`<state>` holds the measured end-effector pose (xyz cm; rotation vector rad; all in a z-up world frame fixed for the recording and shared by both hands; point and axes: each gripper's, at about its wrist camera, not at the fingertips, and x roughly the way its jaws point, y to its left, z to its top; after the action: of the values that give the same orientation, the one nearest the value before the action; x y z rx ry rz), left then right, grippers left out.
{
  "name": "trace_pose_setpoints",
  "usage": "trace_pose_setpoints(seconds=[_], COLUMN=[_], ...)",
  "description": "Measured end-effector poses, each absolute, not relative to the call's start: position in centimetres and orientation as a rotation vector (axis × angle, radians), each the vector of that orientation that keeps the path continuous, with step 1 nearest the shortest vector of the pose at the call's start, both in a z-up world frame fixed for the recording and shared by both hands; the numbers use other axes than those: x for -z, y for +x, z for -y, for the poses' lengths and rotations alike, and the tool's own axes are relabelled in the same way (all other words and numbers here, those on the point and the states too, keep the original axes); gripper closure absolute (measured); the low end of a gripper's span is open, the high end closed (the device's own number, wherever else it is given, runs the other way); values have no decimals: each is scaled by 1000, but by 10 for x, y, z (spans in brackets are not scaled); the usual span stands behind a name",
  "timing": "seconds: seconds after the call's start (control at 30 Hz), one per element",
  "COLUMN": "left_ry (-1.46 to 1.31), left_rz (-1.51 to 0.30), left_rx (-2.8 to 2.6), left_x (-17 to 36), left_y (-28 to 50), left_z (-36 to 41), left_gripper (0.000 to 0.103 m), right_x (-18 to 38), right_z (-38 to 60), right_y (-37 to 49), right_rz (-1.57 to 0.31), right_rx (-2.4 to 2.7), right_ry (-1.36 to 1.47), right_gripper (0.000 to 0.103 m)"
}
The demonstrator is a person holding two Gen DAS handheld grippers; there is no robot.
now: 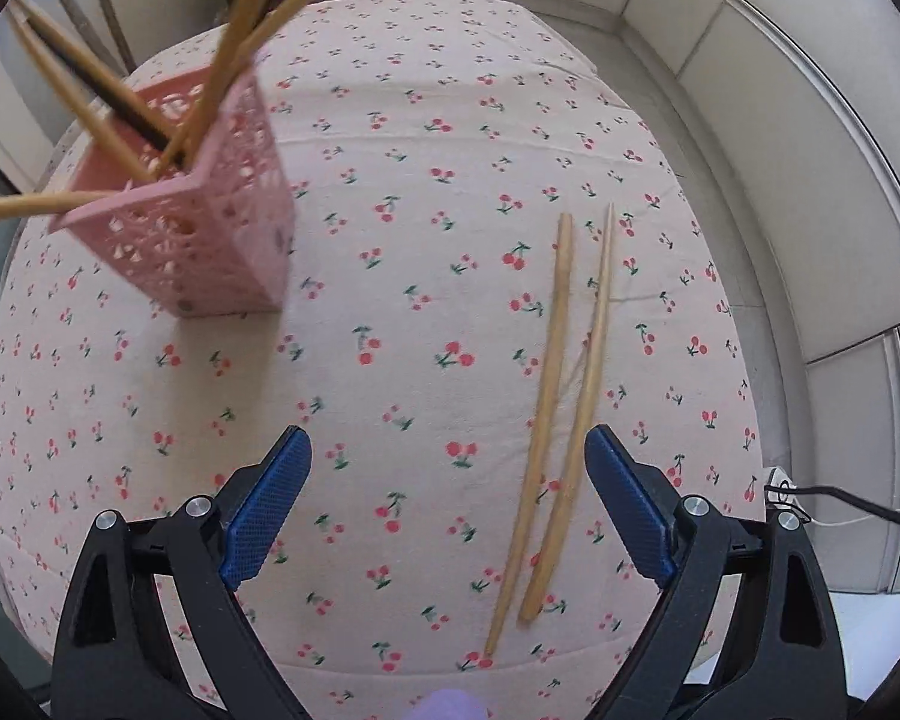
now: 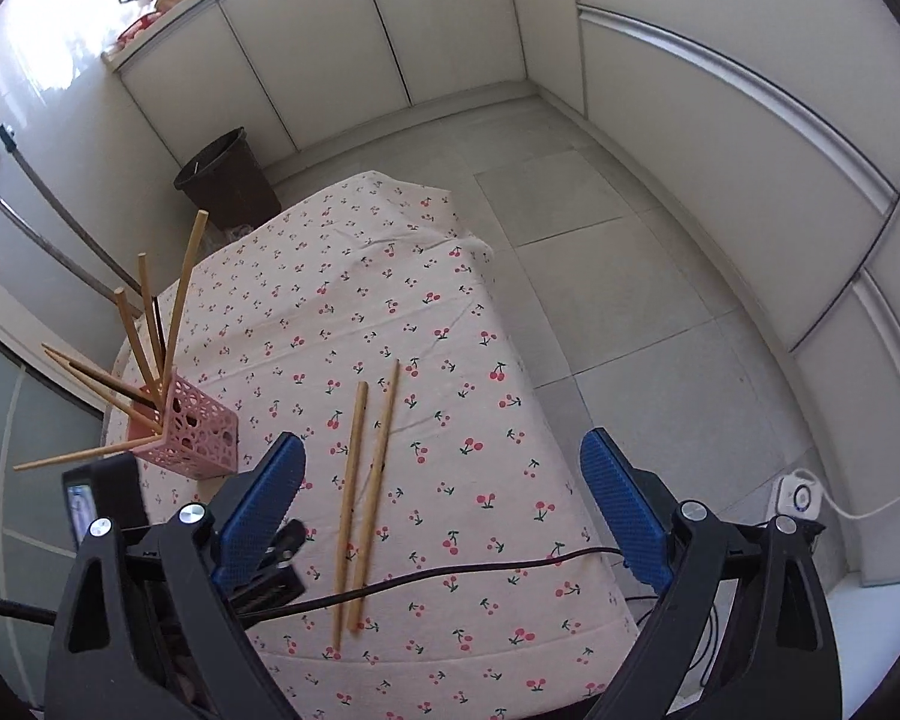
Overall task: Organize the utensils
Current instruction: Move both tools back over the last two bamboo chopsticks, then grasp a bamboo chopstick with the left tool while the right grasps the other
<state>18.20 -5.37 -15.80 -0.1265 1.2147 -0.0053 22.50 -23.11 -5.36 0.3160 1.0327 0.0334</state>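
Blue pads (image 1: 267,510) of left claw (image 1: 447,507) nearest the lens, spread wide, nothing clamped, held over a cherry-print cloth (image 1: 390,192). Just inside the right-hand pad, two bare wooden chopsticks (image 1: 561,420) flat on the cloth, side by side and nearly parallel, near ends crossing under the claw's line, far ends running ahead and slightly rightward; no contact with either pad. Ahead and to the left, well apart from the claw, a pink lattice basket (image 1: 210,228), blurred, with several more chopsticks (image 1: 240,36) fanned out of its top, one of them dark. Right claw (image 2: 441,507) likewise spread wide and empty, higher above the same cloth (image 2: 450,360). Same two loose chopsticks (image 2: 366,492) ahead between its pads, closer to the left pad, lengthwise away from the lens. Basket (image 2: 195,432) ahead-left of that claw, upright near the cloth's edge. Black cable (image 2: 450,570) across the cloth under the right claw, over the near ends of the loose pair. Brown bin (image 2: 228,180) far ahead on the tiled floor beyond the cloth.
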Motion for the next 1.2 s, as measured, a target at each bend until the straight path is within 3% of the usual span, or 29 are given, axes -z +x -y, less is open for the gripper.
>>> trace_pose_setpoints(seconds=[0.13, 0.2, 0.53, 0.83, 0.9, 0.97, 1.2], left_ry=[-44, -36, -87, 27, 47, 63, 17], left_rz=[-1115, -1085, -1129, -1161, -1159, -1155, -1183], left_rx=[-23, -25, -35, -7, 10, 29, 69], left_x=[155, 153, 166, 195, 194, 194, 191], left_y=[201, 211, 269, 287, 283, 278, 248], left_z=[77, 83, 92, 107, 110, 110, 92], left_gripper=[18, 25, 37, 68, 83, 93, 96], right_x=[51, 47, 39, 52, 57, 61, 83], right_z=[245, 252, 271, 276, 273, 270, 254], right_y=[225, 225, 229, 238, 242, 245, 259], right_rz=[-1029, -1020, -1012, -1063, -1079, -1093, -1154], right_rx=[-24, -9, -56, -54, -47, -41, -24], right_ry=[367, 393, 508, 546, 536, 530, 487], right_gripper=[13, 13, 13, 13, 13, 13, 13])
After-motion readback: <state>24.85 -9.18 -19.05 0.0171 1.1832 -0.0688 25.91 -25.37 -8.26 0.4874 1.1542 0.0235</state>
